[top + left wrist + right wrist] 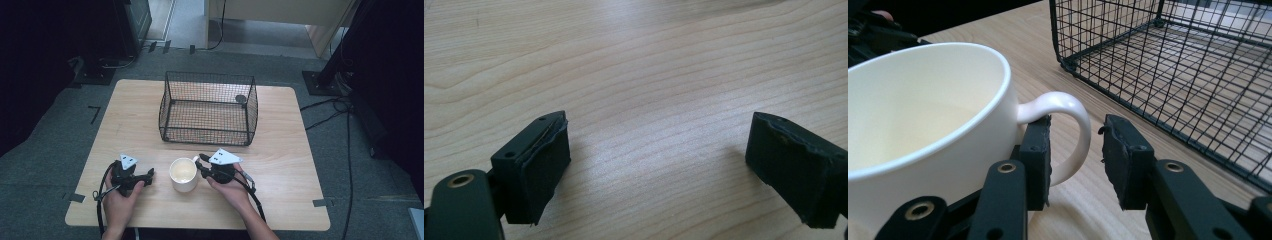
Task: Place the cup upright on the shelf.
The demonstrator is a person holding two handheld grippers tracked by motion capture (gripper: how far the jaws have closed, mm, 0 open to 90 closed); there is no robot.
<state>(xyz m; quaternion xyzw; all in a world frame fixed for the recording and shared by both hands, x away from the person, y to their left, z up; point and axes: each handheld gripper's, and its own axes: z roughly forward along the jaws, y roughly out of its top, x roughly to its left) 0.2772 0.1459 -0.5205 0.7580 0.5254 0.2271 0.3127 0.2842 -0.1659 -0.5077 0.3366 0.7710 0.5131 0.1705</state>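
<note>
From the high view, the cream ceramic mug (183, 174) sat upright on the light wooden table (290, 150), just in front of the black wire mesh basket (207, 107). The right gripper (201, 161) was hard against the mug's right side at the handle, and the left gripper (149, 174) rested on the wood a bit off the mug's left side.

Left gripper view – its jaws stood wide apart with nothing but bare tabletop (649, 75) between them.

Right gripper view was the interesting one: the mug's looped handle (1068, 130) sat between the jaws, one pad tucked inside the loop, the other just outside and not yet touching, so no grip yet. The basket (1173, 65) was right behind the mug.

My guess is that glazed ceramic would be stiff, slick, fairly heavy and chippable – so the handle loop's the spot, squeezed firmly and lifted level.
</note>
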